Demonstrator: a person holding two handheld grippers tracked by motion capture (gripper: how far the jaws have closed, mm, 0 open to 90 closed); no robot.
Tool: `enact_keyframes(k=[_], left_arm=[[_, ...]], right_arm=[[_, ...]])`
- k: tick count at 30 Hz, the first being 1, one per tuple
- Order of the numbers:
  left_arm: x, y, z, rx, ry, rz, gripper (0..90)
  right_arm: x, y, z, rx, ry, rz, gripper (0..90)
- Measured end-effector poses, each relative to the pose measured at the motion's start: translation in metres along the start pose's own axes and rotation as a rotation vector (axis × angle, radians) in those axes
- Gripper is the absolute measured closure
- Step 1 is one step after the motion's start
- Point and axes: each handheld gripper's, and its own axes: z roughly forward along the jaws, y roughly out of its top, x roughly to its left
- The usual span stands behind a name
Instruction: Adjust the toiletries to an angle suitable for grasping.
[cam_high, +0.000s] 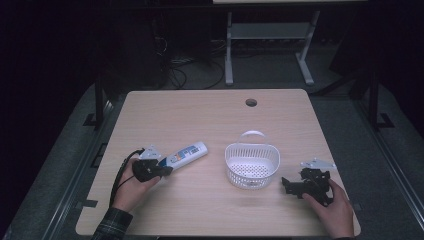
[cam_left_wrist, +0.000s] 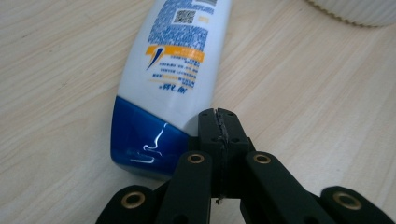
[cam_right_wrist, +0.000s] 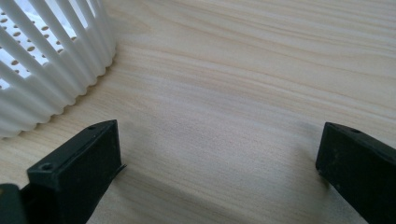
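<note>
Left gripper (cam_left_wrist: 218, 122): jaws pressed together, nothing between them. Tips sit against the right edge of the bottle (cam_left_wrist: 173, 70), at the seam where its blue cap meets the white body. Bottle lies flat on the table (cam_left_wrist: 303, 93), cap end nearest this gripper, label side up, body running away ahead of the jaws. In the high view the same left gripper (cam_high: 161, 170) rests at the bottle (cam_high: 186, 155)'s near end, held by the left hand (cam_high: 131, 190), cable looping off behind it.

Right gripper (cam_right_wrist: 219, 154): jaws wide apart, bare table between them. The white basket (cam_right_wrist: 51, 70) stands ahead and to the left of its left jaw, close but apart from it. In the high view the right gripper (cam_high: 290, 186) lies low on the table in the right hand (cam_high: 334, 210), tips pointing toward the basket (cam_high: 252, 160).

Basket stands upright between the two grippers, handle on its far side; the bottle's far end points toward it, with a clear gap.
</note>
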Motion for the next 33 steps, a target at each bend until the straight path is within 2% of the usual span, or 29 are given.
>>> enact_keyframes(k=[3,12,25,33], left_arm=[[-0.002,0.002,0.000,-0.004,-0.006,0.014,90.0],[-0.003,0.015,-0.007,-0.040,-0.022,-0.004,90.0],[0.009,0.039,-0.002,-0.036,-0.014,-0.006,90.0],[0.017,0.059,0.009,-0.041,-0.007,-0.003,90.0]], right_arm=[[0.000,0.000,0.000,0.000,0.000,0.000,0.0],[0.000,0.000,0.000,0.000,0.003,-0.002,0.0],[0.000,0.000,0.000,0.000,0.003,-0.003,0.0],[0.000,0.000,0.000,0.000,0.003,-0.003,0.0]])
